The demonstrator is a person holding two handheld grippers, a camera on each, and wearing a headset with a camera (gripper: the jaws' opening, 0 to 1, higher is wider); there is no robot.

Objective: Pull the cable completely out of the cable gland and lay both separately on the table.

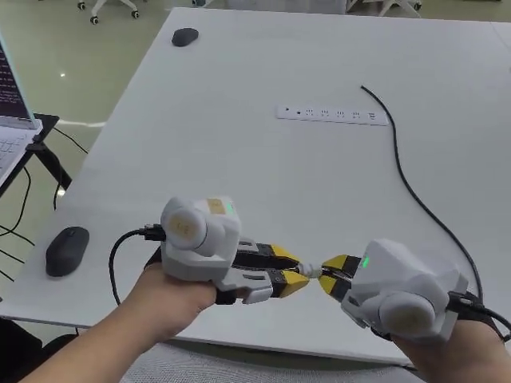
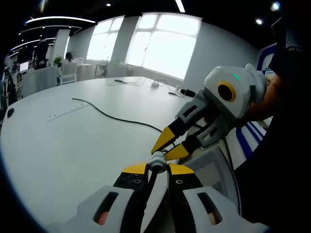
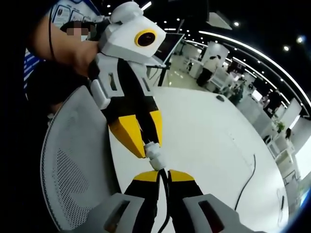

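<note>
One cable gland (image 2: 157, 162) is clamped by left gripper (image 2: 158, 169), one cable (image 3: 164, 191) by right gripper (image 3: 158, 175).

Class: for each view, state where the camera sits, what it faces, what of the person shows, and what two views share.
Head view: on the headset, facing down at the table; both hands, left gripper and right gripper.
Left gripper view: on the left gripper, facing along its jaws, shut on the cable gland; right gripper on the right.
Right gripper view: on the right gripper, facing along its jaws, shut on the cable; left gripper and hand above.
Shared: both gripper views show the cable gland.
</note>
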